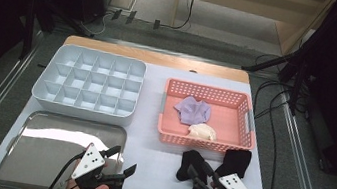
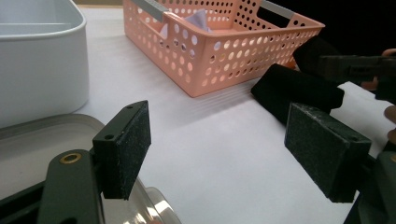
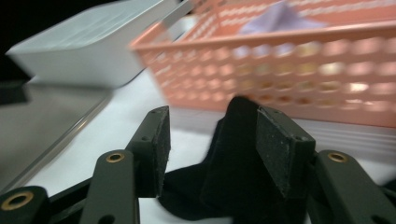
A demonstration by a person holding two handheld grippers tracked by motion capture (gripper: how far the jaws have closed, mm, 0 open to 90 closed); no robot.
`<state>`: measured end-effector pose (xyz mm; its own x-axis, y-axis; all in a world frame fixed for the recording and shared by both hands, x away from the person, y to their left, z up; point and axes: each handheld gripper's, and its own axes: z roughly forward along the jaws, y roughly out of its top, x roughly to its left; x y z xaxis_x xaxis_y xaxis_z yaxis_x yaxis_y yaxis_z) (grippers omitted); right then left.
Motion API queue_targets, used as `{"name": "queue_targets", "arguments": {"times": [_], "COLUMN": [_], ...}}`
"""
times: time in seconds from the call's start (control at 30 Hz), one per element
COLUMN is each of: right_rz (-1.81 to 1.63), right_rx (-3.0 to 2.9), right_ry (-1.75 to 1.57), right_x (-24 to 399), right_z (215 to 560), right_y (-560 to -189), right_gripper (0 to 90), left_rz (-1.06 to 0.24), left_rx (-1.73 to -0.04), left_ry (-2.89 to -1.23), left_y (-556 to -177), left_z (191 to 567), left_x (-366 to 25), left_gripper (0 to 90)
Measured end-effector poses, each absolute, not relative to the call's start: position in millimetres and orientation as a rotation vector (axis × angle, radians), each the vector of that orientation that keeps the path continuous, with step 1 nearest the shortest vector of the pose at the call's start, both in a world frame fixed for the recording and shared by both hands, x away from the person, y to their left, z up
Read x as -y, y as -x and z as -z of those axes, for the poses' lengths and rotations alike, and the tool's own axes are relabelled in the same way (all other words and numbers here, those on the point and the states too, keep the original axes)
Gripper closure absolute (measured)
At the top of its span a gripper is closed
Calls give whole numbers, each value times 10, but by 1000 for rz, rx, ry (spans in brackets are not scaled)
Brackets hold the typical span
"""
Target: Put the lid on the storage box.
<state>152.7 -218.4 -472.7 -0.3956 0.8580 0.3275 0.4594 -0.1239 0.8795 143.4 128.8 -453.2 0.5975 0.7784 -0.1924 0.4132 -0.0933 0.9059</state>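
We hold both grippers low at the desk's (image 1: 152, 122) near edge. The left gripper (image 1: 126, 170), fingers released, hovers beside one tray (image 1: 36, 155). The right gripper (image 1: 198, 172), fingers spread, straddles one black sock (image 1: 237, 160) before the basket (image 1: 200, 142), its hold loosened

In the right gripper view we find the pink basket (image 3: 299, 56) smeared by blur, its holes soft, and the lilac cloth (image 3: 280, 18) inside it shapeless. The black sock (image 3: 233, 158) there runs off the bottom edge behind the fingers (image 3: 280, 149), so we cannot tell whether a pad touches it. In the high view both hands are cut off by the bottom edge, and the right gripper (image 1: 201, 174) hides part of the sock.
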Motion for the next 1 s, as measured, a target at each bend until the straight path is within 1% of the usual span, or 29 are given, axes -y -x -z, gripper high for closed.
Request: {"name": "queue_targets", "arguments": {"times": [0.17, 0.2, 0.27, 0.3, 0.33, 0.4, 0.53, 0.6, 0.67, 0.73, 0.8, 0.87, 1.0], "right_rz": [-1405, -1399, -1395, -1386, -1407, -1426, -1415, -1426, -1466, -1517, -1585, -1609, -1509], "right_rx": [-1749, -1776, -1822, -1827, -1839, -1847, -1897, -1952, -2030, -2059, -2016, -1944, -1861], "right_ry": [-1634, -1649, -1627, -1607, -1588, -1564, -1467, -1402, -1321, -1260, -1272, -1310, -1437], "right_x": [2335, 2325, 2281, 2252, 2227, 2175, 1918, 1748, 1601, 1538, 1601, 1739, 1981], "right_z": [4867, 4899, 4910, 4901, 4882, 4856, 4806, 4800, 4800, 4762, 4715, 4676, 4728], "right_y": [-1577, -1588, -1582, -1569, -1559, -1544, -1493, -1479, -1466, -1429, -1412, -1408, -1434], "right_gripper": [527, 560, 707, 758, 795, 810, 809, 790, 721, 657, 621, 623, 624], "left_rz": [-411, -411, -404, -399, -401, -406, -410, -409, -407, -404, -401, -403, -402], "left_rx": [-977, -975, -975, -979, -980, -980, -986, -983, -982, -984, -986, -987, -991], "left_ry": [-1715, -1715, -1716, -1716, -1717, -1723, -1720, -1723, -1721, -1720, -1725, -1731, -1733], "left_y": [-1443, -1446, -1459, -1464, -1464, -1466, -1465, -1459, -1459, -1467, -1473, -1476, -1486], "left_z": [4507, 4505, 4503, 4504, 4505, 4506, 4507, 4505, 4502, 4504, 4511, 4520, 4525], "left_x": [-1286, -1280, -1270, -1262, -1259, -1252, -1245, -1246, -1243, -1240, -1239, -1239, -1237], "left_gripper": [255, 256, 262, 271, 276, 288, 290, 290, 289, 289, 288, 287, 287]}}
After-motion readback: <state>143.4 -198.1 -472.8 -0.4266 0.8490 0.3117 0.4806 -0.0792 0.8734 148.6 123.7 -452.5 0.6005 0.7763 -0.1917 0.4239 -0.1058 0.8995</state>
